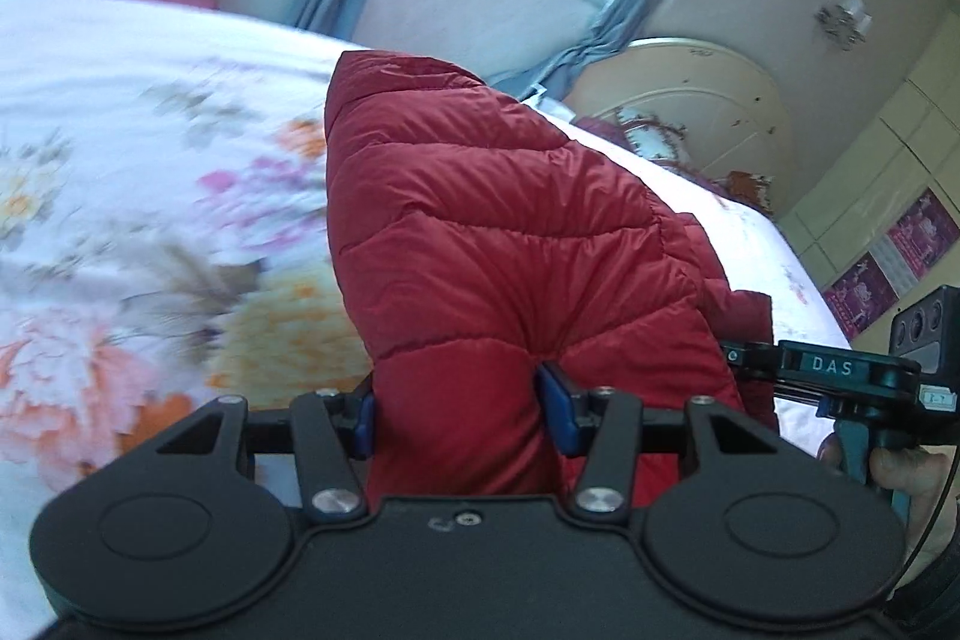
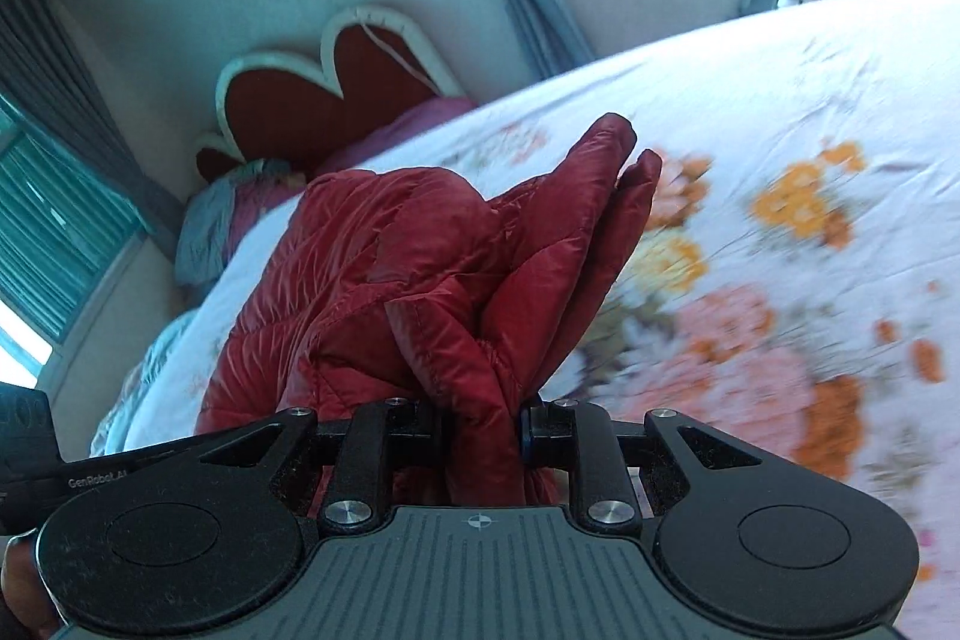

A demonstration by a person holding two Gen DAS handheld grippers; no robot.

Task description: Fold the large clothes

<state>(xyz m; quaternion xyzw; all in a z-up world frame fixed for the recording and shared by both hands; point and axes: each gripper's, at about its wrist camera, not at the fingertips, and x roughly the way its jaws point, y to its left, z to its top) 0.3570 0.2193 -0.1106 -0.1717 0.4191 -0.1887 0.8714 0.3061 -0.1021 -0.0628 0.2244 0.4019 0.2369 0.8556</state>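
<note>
A bed under a white floral sheet [image 1: 150,172] lies below the red quilted puffer jacket [image 1: 480,232], lifted mid-fold. The left gripper [image 1: 459,412] and right gripper [image 2: 483,427] each clench bunched fabric. Next probably: lay it flat and aligned.

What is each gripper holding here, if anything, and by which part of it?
Both hold the red padded jacket. The left gripper clamps a thick quilted fold; the right gripper pinches a bunched edge. Which part of the jacket each is cannot be told.
</note>
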